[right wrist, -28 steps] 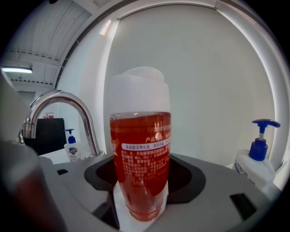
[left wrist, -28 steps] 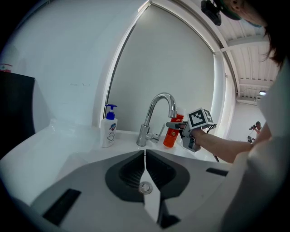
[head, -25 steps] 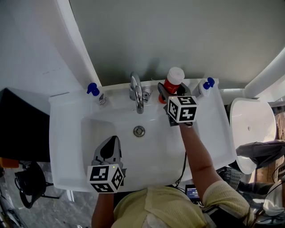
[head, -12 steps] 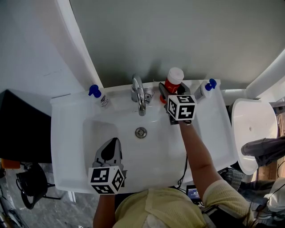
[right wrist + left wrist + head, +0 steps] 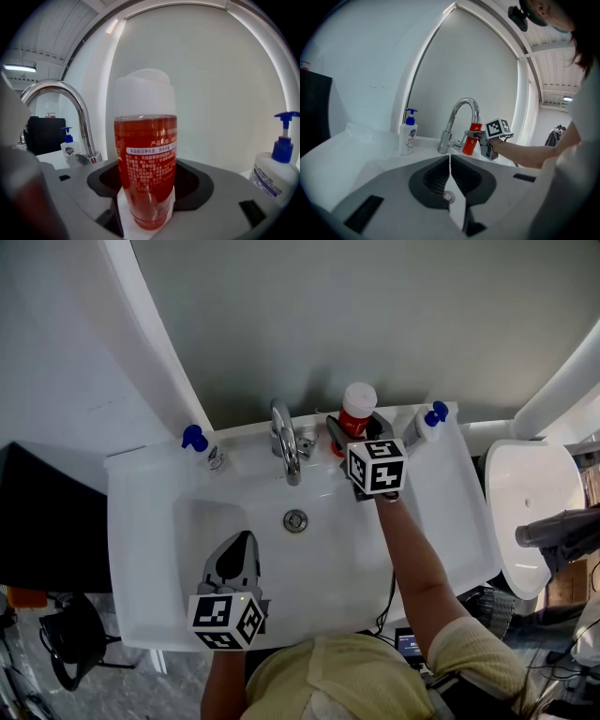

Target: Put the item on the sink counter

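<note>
Head view: the right tool (image 5: 354,427) reaches across the basin on an outstretched forearm, its jaws clamped on a red bottle (image 5: 357,409) with a white cap. The bottle stands upright at the back of the sink surface (image 5: 450,493), between the tap (image 5: 284,442) to the tool's left and a soap bottle (image 5: 422,427) to its right. Compared with a second ago it has barely shifted, so the placing looks nearly done, with only the release left. The left tool (image 5: 242,540) hangs over the basin's front, close to the body. Left gripper view: its jaws are together, holding nothing. Right gripper view: the bottle fills the gap between the jaws, base low over the white surface; whether it touches is unclear.
</note>
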